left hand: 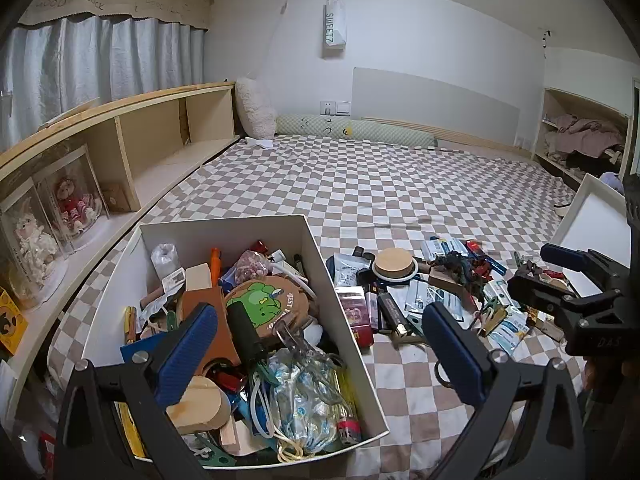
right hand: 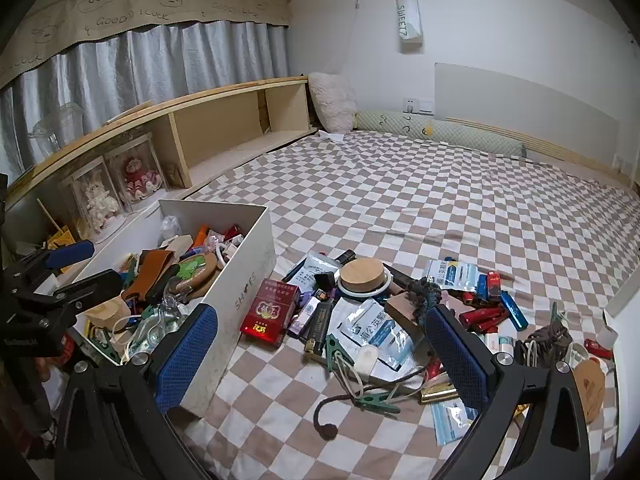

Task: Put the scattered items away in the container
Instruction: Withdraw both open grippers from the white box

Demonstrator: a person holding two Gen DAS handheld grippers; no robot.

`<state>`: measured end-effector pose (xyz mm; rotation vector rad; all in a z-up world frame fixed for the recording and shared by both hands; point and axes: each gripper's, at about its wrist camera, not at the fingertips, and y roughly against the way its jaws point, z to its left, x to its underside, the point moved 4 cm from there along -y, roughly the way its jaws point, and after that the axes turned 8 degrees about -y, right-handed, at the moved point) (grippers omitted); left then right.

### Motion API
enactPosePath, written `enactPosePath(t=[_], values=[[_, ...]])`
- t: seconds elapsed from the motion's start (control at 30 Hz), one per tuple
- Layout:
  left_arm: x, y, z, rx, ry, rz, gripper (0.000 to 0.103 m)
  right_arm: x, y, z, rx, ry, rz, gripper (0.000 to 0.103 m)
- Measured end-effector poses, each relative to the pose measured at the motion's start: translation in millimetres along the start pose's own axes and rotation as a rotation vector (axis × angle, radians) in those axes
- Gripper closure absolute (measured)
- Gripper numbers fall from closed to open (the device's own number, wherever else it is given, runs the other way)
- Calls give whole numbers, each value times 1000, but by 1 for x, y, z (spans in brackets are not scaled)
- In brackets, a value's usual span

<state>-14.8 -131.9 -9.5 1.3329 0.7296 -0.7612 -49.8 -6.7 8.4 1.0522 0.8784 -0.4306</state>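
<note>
A white cardboard box (left hand: 312,240) sits on the checked bed, full of small items; it also shows in the right wrist view (right hand: 244,276). My left gripper (left hand: 320,356) is open and empty, hovering over the box's near right corner. My right gripper (right hand: 320,364) is open and empty above the scattered pile: a red cigarette pack (right hand: 270,312), a wooden-lidded jar (right hand: 365,276), white sachets (right hand: 372,326), green clips (right hand: 376,400), red and blue lighters (right hand: 492,304). The right gripper (left hand: 560,280) also shows at the right of the left wrist view, the left gripper (right hand: 76,272) at the left of the right wrist view.
A wooden shelf (left hand: 152,136) with boxed dolls (left hand: 74,204) runs along the bed's left side. The white box lid (left hand: 596,232) leans at the right. A long pillow (right hand: 436,134) lies by the headboard wall. Checked bedding (right hand: 420,200) stretches beyond the pile.
</note>
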Motion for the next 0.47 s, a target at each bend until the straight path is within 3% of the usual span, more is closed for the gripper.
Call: enactPosePath(t=[0.47], values=[[5, 2, -1, -2, -4, -4, 0, 3, 0, -1, 4, -4, 6, 0]])
